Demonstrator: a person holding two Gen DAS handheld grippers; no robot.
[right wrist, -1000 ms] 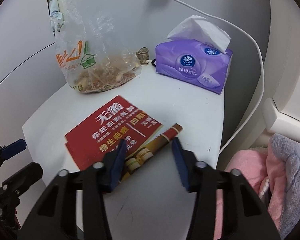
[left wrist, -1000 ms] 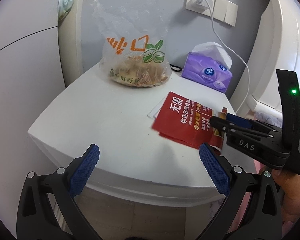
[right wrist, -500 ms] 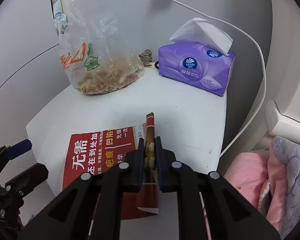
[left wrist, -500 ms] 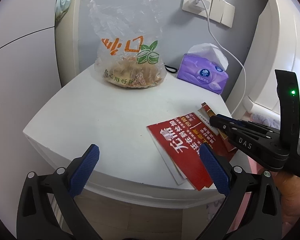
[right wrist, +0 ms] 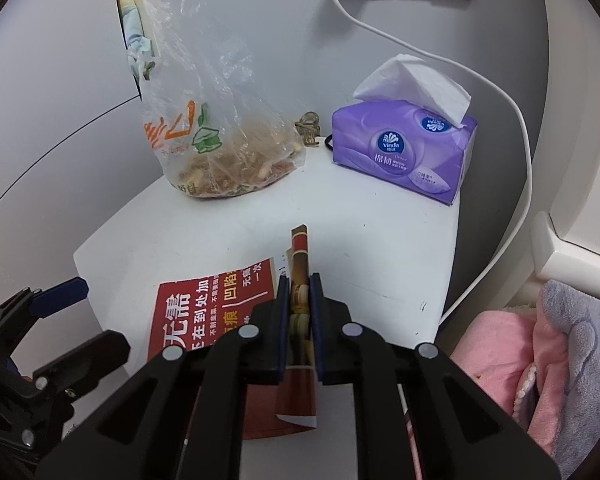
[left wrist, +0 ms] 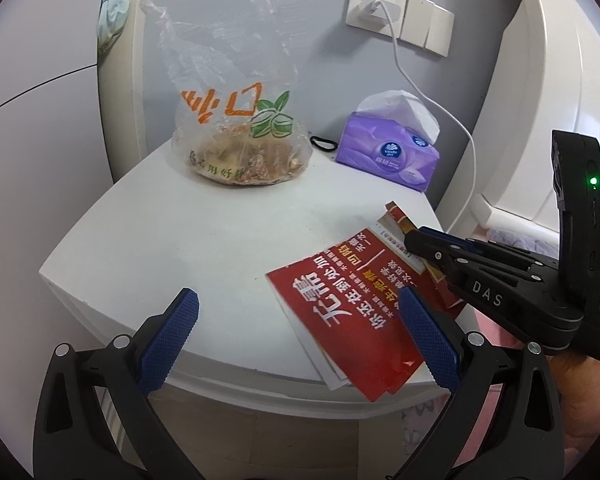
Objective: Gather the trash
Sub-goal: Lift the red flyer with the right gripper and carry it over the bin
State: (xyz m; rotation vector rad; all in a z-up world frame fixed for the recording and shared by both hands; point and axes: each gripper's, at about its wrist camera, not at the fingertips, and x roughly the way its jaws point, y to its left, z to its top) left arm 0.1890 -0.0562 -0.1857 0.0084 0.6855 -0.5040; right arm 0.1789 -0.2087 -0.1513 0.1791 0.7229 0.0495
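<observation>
Between the nearly closed right gripper (right wrist: 299,292) pads, red leaflets (right wrist: 300,252).

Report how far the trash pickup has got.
Done: nothing visibly binned yet; no bin shows. In hand: the right gripper is shut on the folded leaflets, whose red sheet overhangs the white table. The left gripper hangs open and empty. Left: the plastic bag of scraps sits on the table beside the purple tissue pack.
</observation>
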